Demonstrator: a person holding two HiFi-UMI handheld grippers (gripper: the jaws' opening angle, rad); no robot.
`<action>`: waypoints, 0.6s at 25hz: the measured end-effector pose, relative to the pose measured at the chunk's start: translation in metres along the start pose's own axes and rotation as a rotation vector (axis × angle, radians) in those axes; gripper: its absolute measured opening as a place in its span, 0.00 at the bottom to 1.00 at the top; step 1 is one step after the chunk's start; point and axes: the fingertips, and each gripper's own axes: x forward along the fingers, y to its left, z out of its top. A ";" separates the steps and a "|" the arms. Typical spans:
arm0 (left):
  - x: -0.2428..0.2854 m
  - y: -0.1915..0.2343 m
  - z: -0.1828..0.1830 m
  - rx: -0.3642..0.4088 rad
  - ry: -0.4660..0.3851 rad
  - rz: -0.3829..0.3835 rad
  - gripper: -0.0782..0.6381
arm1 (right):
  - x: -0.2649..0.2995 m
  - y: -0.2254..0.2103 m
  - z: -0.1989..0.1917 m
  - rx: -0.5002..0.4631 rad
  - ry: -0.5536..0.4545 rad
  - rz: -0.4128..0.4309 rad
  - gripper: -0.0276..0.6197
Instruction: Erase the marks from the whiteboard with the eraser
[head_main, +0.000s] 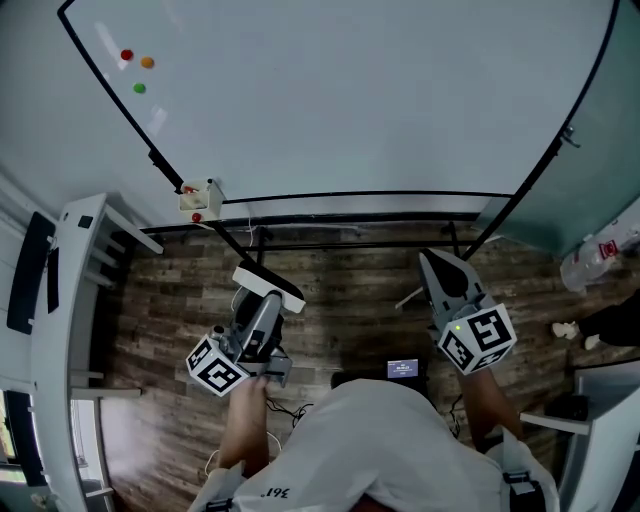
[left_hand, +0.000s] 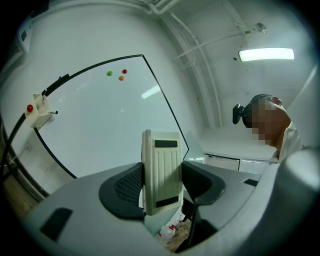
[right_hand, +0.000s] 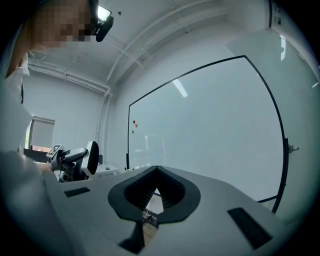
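Your left claw (head_main: 260, 315) is clenched on the eraser (left_hand: 161, 172), gripping it by its two long sides so it stands upright between the jaws. Your right claw (right_hand: 156, 172) is pinched closed on nothing.

The eraser is below the whiteboard (head_main: 350, 100), well apart from its bottom edge.

I would watch the grip. The pads hold only the eraser's lower part, so a hard press on the whiteboard could tip or twist it out. A wide sweep near the whiteboard's upper left could also knock off the magnets (head_main: 138, 68). I can make out no marks on the whiteboard.

Both claws sit low in front of you, below the whiteboard, pointing up toward it, with your left forearm stretched forward.
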 end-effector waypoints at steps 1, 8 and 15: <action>0.002 -0.001 -0.002 -0.001 0.003 0.000 0.45 | -0.001 -0.002 0.000 0.001 -0.001 -0.001 0.08; 0.005 -0.002 -0.006 -0.005 0.018 -0.004 0.45 | -0.004 -0.004 -0.001 0.001 0.003 -0.003 0.08; 0.005 0.001 -0.008 -0.012 0.029 -0.008 0.45 | -0.003 -0.003 -0.004 -0.002 0.012 -0.013 0.08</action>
